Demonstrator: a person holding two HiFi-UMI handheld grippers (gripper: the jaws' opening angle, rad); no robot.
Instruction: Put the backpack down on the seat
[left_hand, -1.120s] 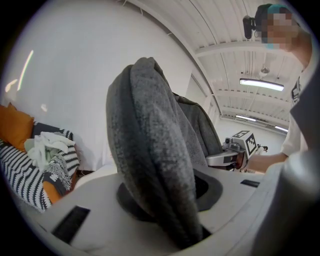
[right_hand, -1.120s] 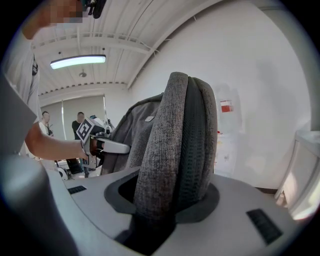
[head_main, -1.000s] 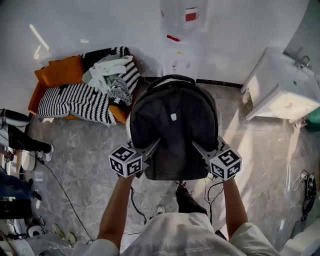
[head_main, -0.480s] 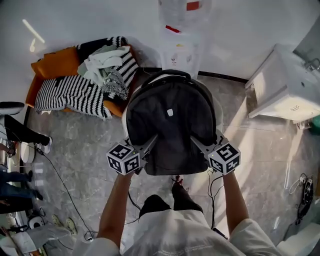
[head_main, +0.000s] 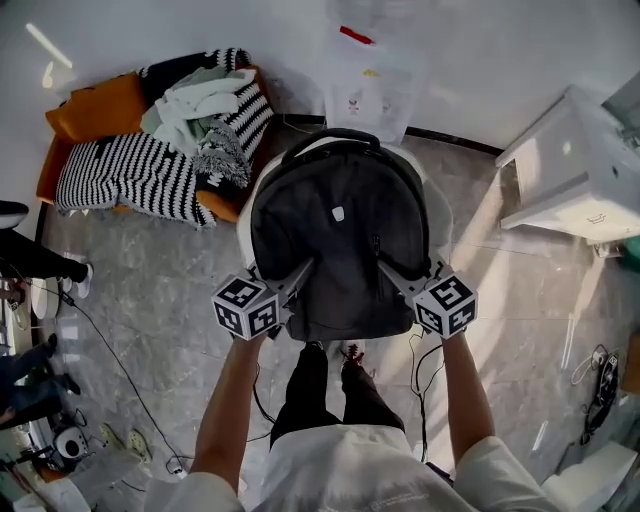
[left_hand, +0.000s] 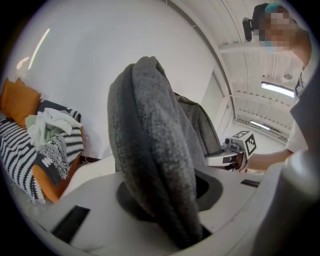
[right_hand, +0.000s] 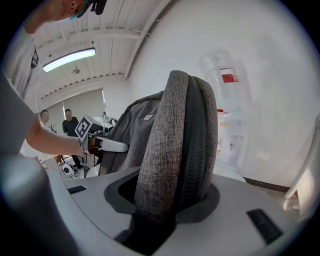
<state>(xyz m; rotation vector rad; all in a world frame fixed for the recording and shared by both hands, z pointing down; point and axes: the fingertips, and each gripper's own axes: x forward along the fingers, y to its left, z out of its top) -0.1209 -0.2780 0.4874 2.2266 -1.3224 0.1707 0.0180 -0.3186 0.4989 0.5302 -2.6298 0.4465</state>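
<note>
1. Grip, left side. My left fingers (head_main: 298, 278) are part-way closed and clamped on the near-left padded edge of the backpack (head_main: 340, 215). Thick grey fabric fills the whole gap between them.
2. Position. The backpack hangs upright between my two hands, directly over the white seat (head_main: 434, 215). Only the seat's rim shows around the bag. I cannot tell whether the bag's base touches the seat.
3. Grip, right side. My right fingers (head_main: 392, 276) are also part-way closed, clamped on the near-right edge, where padding and a zipper line bunch between them.
4. Handling, my judgement.
   - The bag is soft and will sag or fold.
   - It looks bulky and moderately heavy, so I carry it on both sides.
   - The knit cloth is grippy and not fragile.
   - The best holds are the padded side edges, as now, or the top handle (head_main: 338, 135) at the far end.
5. Count, left to right:
   - one orange sofa (head_main: 85, 110) with striped covers, far left
   - one backpack
   - one seat
   - one water dispenser (head_main: 368, 70), far centre
   - one white cabinet (head_main: 585, 170), right
   - two sets of fingers
</note>
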